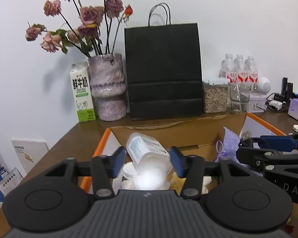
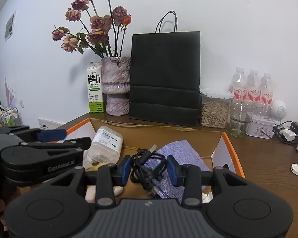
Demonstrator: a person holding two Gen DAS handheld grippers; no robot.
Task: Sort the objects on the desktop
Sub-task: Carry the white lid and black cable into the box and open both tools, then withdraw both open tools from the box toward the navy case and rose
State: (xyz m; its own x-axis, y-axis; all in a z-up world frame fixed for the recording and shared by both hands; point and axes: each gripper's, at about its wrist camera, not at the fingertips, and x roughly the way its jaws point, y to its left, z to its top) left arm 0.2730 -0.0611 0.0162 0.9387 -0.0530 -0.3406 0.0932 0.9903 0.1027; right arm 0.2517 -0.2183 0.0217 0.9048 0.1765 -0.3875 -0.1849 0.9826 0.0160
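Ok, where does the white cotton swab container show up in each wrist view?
Left wrist: cotton swab container lies low centre, between the left gripper fingers, over the cardboard box.
Right wrist: centre-left, beside the left gripper.
Shared landmark: black paper bag.

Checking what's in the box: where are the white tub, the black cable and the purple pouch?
white tub (image 1: 147,150): left wrist view, on its printed label.
black cable (image 2: 147,166): right wrist view, on the coiled bundle.
purple pouch (image 2: 180,152): right wrist view, on its knitted upper face.
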